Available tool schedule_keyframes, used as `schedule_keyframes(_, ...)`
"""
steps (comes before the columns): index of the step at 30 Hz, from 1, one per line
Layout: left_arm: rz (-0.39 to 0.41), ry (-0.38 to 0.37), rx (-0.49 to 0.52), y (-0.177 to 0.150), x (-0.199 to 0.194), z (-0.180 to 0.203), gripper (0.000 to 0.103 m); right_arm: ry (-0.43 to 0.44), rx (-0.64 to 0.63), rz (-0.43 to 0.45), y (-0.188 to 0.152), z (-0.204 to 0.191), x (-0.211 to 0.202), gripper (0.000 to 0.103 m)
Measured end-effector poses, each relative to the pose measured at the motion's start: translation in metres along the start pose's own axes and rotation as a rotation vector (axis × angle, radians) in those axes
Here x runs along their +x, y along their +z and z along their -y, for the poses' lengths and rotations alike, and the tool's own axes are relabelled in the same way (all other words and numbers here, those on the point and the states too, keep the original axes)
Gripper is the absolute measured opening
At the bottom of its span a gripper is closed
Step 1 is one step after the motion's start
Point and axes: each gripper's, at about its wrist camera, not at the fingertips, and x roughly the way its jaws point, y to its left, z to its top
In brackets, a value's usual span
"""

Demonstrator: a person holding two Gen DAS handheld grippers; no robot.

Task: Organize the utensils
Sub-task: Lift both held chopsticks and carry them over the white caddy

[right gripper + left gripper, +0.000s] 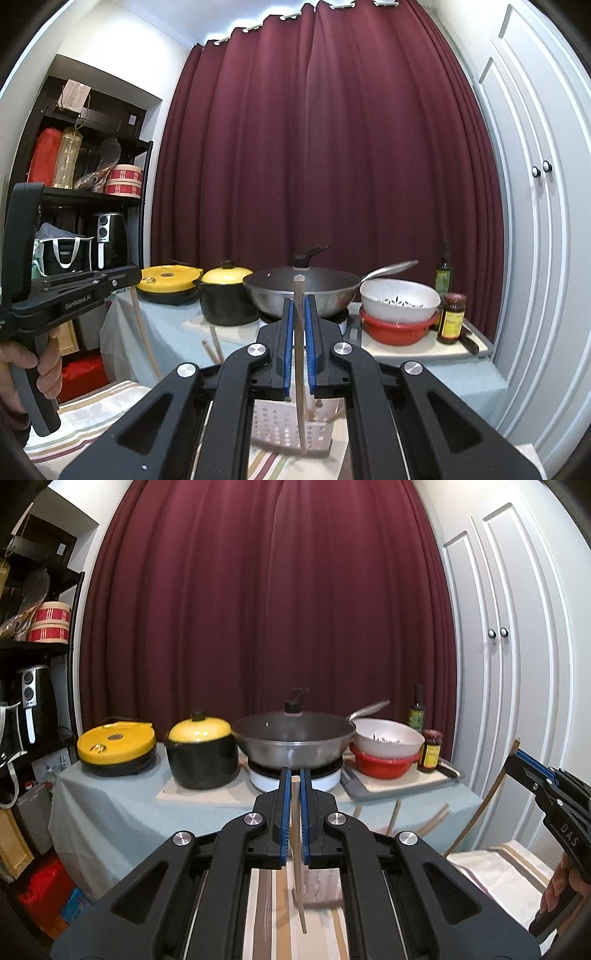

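Left wrist view: left gripper (294, 775) raised, blue pads (284, 812) nearly together, clamped on one chopstick (296, 849) running upright between them, lower end hanging free over striped cloth (321, 938).
Right wrist view: right gripper (299, 304) likewise narrowed onto a second chopstick (299, 350), upright, tip above the pad ends, lower end reaching down at the white perforated basket (280, 424).
Basket contents: cannot tell.
Other chopsticks: two loose sticks (214, 347) leaning beyond the basket, near the table edge.
Hands: one hand (40, 365) on the left gripper's handle; fingers (554, 890) on the right gripper's handle.
Background table: grey cloth (110, 805), yellow-lidded pot (201, 753), wok (291, 738), white bowl (388, 738) stacked in red bowl (384, 766).
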Motion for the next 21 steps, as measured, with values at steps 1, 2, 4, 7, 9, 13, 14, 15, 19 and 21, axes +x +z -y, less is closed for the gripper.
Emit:
schedule_keyframes(1,0.009,0.003,0.002,0.004,0.002,0.000,0.005,-0.001,-0.002,0.003,0.002,0.001,0.002,0.007)
schedule_keyframes(2,0.019,0.005,0.004,0.009,0.006,0.001,0.005,-0.001,-0.003,0.009,0.005,0.003,0.005,0.007)
schedule_keyframes(4,0.028,0.003,0.000,0.016,0.011,0.001,0.005,0.000,-0.003,0.022,0.011,0.006,0.011,0.007)
schedule_keyframes(7,0.038,-0.007,-0.016,0.029,0.021,0.001,0.005,0.001,-0.004,0.033,0.017,0.009,0.020,0.007)
schedule_keyframes(9,0.053,-0.008,-0.019,0.038,0.028,0.003,0.005,0.004,-0.005,0.035,0.020,0.011,0.029,0.007)
schedule_keyframes(13,0.079,-0.007,-0.006,0.048,0.040,0.010,0.005,0.003,-0.013,0.038,0.021,0.012,0.043,0.007)
schedule_keyframes(14,0.083,-0.007,-0.005,0.050,0.045,0.012,0.005,0.002,-0.011,0.040,0.021,0.014,0.048,0.007)
schedule_keyframes(15,0.085,-0.007,-0.005,0.051,0.048,0.013,0.005,0.000,-0.010,0.042,0.022,0.015,0.051,0.007)
schedule_keyframes(19,0.094,0.000,-0.003,0.054,0.068,0.016,0.005,-0.007,0.003,0.052,0.020,0.023,0.069,0.007)
schedule_keyframes(21,0.105,0.009,0.005,0.053,0.077,0.018,0.005,-0.007,0.013,0.051,0.017,0.027,0.080,0.007)
